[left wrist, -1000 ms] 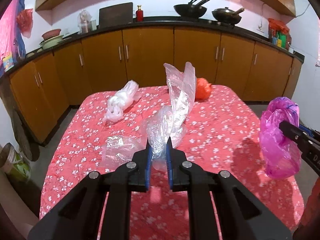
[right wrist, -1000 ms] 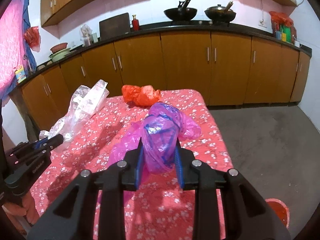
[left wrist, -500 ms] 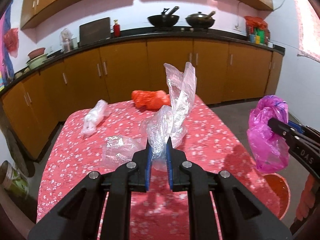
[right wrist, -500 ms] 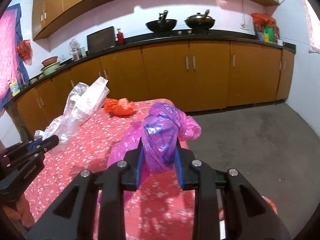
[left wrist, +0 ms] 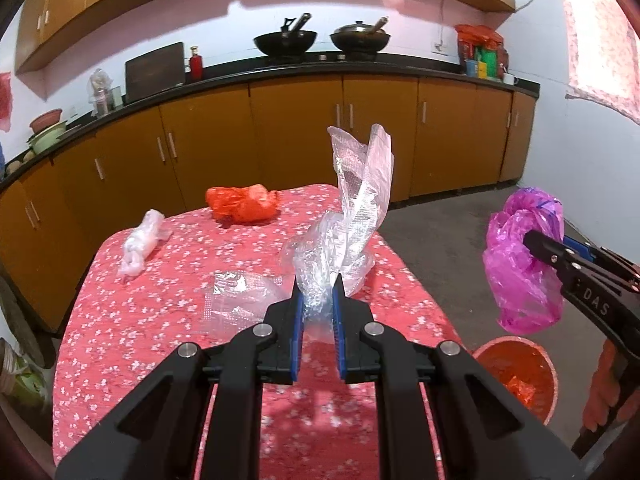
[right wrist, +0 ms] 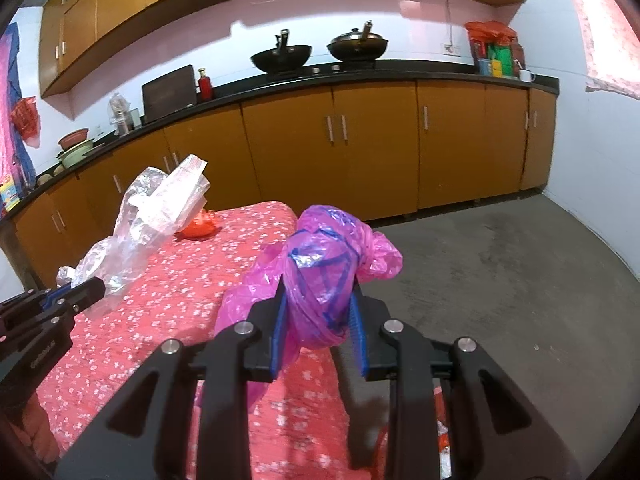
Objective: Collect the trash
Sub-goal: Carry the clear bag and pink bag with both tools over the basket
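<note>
My left gripper (left wrist: 316,292) is shut on a clear crumpled plastic bag (left wrist: 352,216) and holds it above the red flowered table (left wrist: 160,340). My right gripper (right wrist: 318,304) is shut on a magenta plastic bag (right wrist: 320,264), held past the table's right edge. In the left wrist view the magenta bag (left wrist: 520,264) hangs above an orange bin (left wrist: 516,372) on the floor. An orange bag (left wrist: 242,202), a white bag (left wrist: 140,240) and a flat clear wrapper (left wrist: 240,300) lie on the table.
Brown cabinets (left wrist: 296,140) under a black counter run along the back wall, with two woks (left wrist: 286,42) on top. Grey floor (right wrist: 500,260) lies to the right of the table. The left gripper and its clear bag (right wrist: 156,216) show in the right wrist view.
Both grippers have swung to the right with their bags. The orange bin has come into view under the magenta bag, and more floor shows in the right wrist view.
</note>
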Action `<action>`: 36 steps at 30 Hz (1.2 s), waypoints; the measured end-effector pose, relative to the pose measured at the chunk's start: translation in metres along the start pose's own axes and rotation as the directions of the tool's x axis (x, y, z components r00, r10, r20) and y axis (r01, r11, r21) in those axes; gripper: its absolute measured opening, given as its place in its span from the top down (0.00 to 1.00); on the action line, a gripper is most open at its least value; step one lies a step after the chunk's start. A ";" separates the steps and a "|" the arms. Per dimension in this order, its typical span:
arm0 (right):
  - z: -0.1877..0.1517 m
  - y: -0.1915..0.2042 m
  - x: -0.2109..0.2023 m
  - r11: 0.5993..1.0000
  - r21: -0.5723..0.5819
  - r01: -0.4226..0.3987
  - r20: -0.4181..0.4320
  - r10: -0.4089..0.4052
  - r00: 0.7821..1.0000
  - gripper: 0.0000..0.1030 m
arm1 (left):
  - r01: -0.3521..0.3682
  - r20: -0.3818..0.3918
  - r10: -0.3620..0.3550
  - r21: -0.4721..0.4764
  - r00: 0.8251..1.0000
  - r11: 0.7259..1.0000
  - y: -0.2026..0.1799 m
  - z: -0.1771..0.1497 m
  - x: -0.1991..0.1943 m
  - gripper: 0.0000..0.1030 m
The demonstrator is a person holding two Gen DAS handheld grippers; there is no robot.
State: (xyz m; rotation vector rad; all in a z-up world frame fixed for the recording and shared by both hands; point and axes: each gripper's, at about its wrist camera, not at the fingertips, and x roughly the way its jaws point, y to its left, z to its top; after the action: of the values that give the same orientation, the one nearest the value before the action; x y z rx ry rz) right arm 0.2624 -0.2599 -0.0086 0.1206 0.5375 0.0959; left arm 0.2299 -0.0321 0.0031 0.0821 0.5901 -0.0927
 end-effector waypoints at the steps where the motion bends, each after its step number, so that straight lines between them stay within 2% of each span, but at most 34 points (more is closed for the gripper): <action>1: -0.001 -0.004 0.000 1.000 0.003 0.005 0.000 -0.005 1.000 0.73 | 0.005 -0.002 -0.005 0.005 1.000 1.000 -0.004 -0.001 0.001 0.88; 16: -0.011 -0.033 -0.004 0.998 0.031 0.055 -0.011 -0.054 0.998 0.73 | 0.052 -0.026 -0.050 0.047 0.998 0.998 -0.046 -0.005 0.005 0.88; 25: -0.022 -0.060 -0.007 0.993 0.053 0.105 -0.026 -0.104 0.994 0.73 | 0.112 -0.052 -0.109 0.062 0.993 0.992 -0.075 -0.012 0.008 0.88; 31: -0.055 -0.095 -0.014 0.979 0.003 0.204 -0.037 -0.204 0.978 0.73 | 0.204 -0.087 -0.199 0.063 0.976 0.977 -0.110 -0.026 0.008 0.88; 36: -0.103 -0.143 -0.012 0.960 0.019 0.278 -0.134 -0.273 0.952 0.73 | 0.295 -0.144 -0.284 0.063 0.948 0.953 -0.152 -0.052 0.015 0.88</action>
State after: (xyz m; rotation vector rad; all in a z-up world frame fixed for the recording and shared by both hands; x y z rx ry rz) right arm 0.2076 -0.3940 -0.1102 0.0753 0.6823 -0.1809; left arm 0.1963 -0.1782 -0.0560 0.0833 0.7301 -0.4013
